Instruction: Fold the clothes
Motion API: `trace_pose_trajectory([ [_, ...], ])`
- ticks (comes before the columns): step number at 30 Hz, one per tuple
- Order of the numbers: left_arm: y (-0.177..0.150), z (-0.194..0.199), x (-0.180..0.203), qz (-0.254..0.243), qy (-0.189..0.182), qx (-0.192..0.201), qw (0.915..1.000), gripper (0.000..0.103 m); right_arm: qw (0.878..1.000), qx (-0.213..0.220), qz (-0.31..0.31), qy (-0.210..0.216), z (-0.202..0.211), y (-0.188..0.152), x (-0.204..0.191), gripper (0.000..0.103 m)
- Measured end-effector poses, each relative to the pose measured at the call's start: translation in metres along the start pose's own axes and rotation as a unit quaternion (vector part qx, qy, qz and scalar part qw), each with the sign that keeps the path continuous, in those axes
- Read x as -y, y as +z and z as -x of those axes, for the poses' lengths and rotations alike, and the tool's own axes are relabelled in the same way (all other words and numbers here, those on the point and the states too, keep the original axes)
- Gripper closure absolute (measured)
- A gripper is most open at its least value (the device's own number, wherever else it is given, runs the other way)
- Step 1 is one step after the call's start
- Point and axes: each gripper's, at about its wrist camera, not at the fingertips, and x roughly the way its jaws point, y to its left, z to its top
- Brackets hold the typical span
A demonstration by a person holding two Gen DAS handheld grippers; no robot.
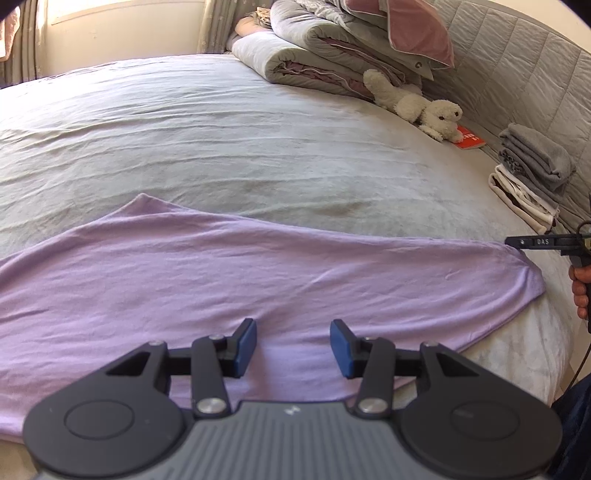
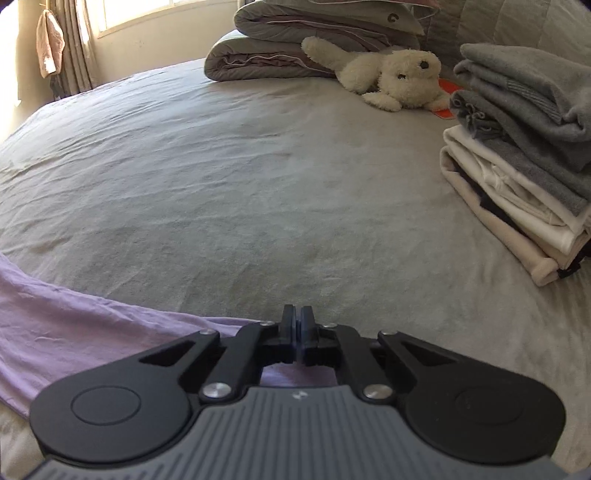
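From the left wrist view, the left gripper point(image 1: 293, 345) hangs released, its blue pads apart above a lilac garment point(image 1: 221, 280) spread flat across the near part of the bed point(image 1: 221, 140). Only this view shows the garment's full width and, at the right edge, the right gripper point(image 1: 511, 242) seen from the side at the garment's far corner, with the white letters "DAS" on its black finger and a hand point(image 1: 580, 291) on its grip. A red book point(image 1: 471, 140) with unreadable white print lies under a cream plush dog point(image 1: 417, 107), near a stack of folded clothes point(image 1: 528, 173). From the right wrist view, the right gripper point(image 2: 297, 332) is clenched, pads pressed together; whether cloth is pinched between them cannot be told, though the lilac garment point(image 2: 74, 321) runs beneath it. This view brings the folded clothes point(image 2: 517, 166) close: grey on top, white and beige below. Folded quilts point(image 2: 280, 44) sit behind the plush dog point(image 2: 384, 77), and a curtain point(image 2: 77, 48) hangs beside a bright window point(image 2: 155, 14).
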Motion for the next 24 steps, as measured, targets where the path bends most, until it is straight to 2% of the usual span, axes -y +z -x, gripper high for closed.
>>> trace_pose_trajectory([
  [8, 0.003, 0.002, -0.009, 0.019, 0.012, 0.005, 0.9997, 0.058, 1.000, 0.021, -0.022, -0.007, 0.008, 0.001, 0.012, 0.101],
  [14, 0.004, 0.002, -0.010, 0.020, 0.016, 0.008, 0.9996, 0.058, 1.000, 0.022, 0.009, -0.012, 0.004, 0.002, 0.001, 0.100],
  [17, 0.005, 0.003, -0.014, 0.028, 0.020, 0.011, 0.9993, 0.058, 0.999, 0.014, 0.008, -0.028, -0.001, 0.001, 0.003, 0.101],
  [21, 0.006, 0.004, -0.016, 0.030, 0.025, 0.013, 0.9992, 0.058, 0.997, 0.003, 0.054, -0.057, -0.008, -0.002, -0.012, 0.101],
  [24, 0.006, 0.005, -0.016, 0.028, 0.028, 0.015, 0.9991, 0.057, 0.997, 0.013, 0.062, -0.051, -0.005, -0.002, -0.017, 0.100],
])
